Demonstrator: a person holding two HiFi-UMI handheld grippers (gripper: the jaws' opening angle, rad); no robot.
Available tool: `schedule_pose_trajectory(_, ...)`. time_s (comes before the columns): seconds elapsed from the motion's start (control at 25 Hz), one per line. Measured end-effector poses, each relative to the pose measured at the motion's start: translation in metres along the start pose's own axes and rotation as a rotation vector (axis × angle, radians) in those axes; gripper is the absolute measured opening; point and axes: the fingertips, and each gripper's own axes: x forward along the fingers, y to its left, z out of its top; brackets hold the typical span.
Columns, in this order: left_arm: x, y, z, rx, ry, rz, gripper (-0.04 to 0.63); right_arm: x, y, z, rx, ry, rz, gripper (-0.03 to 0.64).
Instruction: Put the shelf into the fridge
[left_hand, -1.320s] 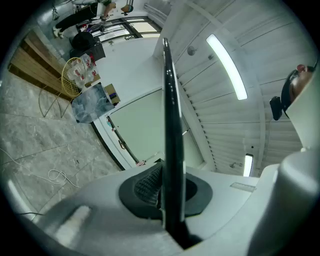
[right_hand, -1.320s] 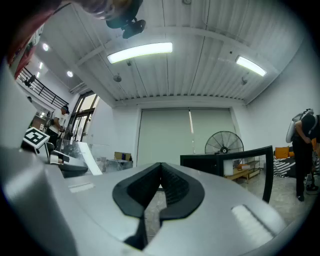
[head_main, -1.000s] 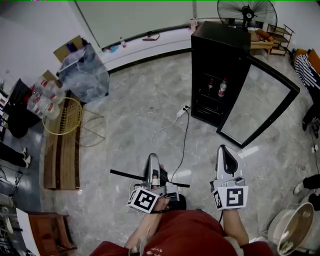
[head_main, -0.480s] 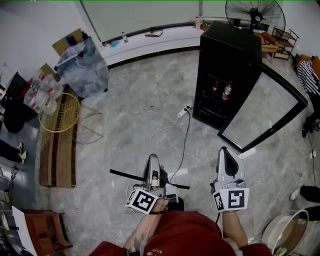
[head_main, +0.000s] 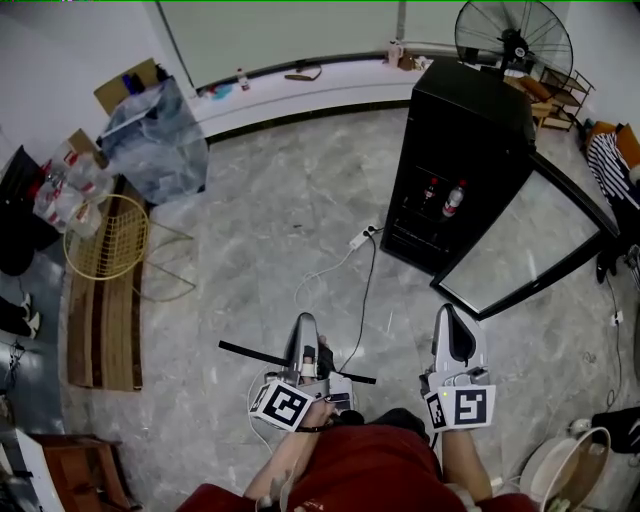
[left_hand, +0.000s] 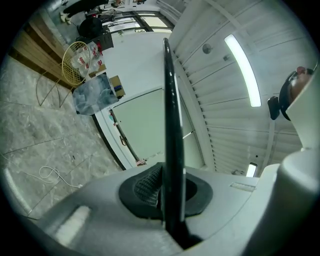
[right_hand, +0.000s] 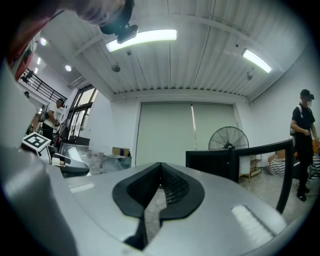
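My left gripper (head_main: 304, 330) pinches the thin black shelf (head_main: 250, 354) edge; my right gripper (head_main: 453, 322) is closed, empty. I should carry it level toward the open fridge (head_main: 470, 130), far right.

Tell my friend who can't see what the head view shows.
A person's left gripper clamps a thin black shelf, seen edge-on, above a marble floor; the right gripper is shut and empty. Ahead stands a black fridge, glass door open, bottles inside.
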Motion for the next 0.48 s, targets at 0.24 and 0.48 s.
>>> schedule_pose_trajectory(0.24, 0.025, 0.008, 0.004, -0.013, 0.027, -0.020, 0.015, 0.012, -0.005, -0.004, 0.001, 0.004, -0.042, 0.000)
schedule_pose_trajectory(0.48, 0.061, 0.009, -0.016, -0.045, 0.079, -0.026, 0.015, 0.027, -0.039, -0.019, 0.012, 0.035, -0.090, 0.000)
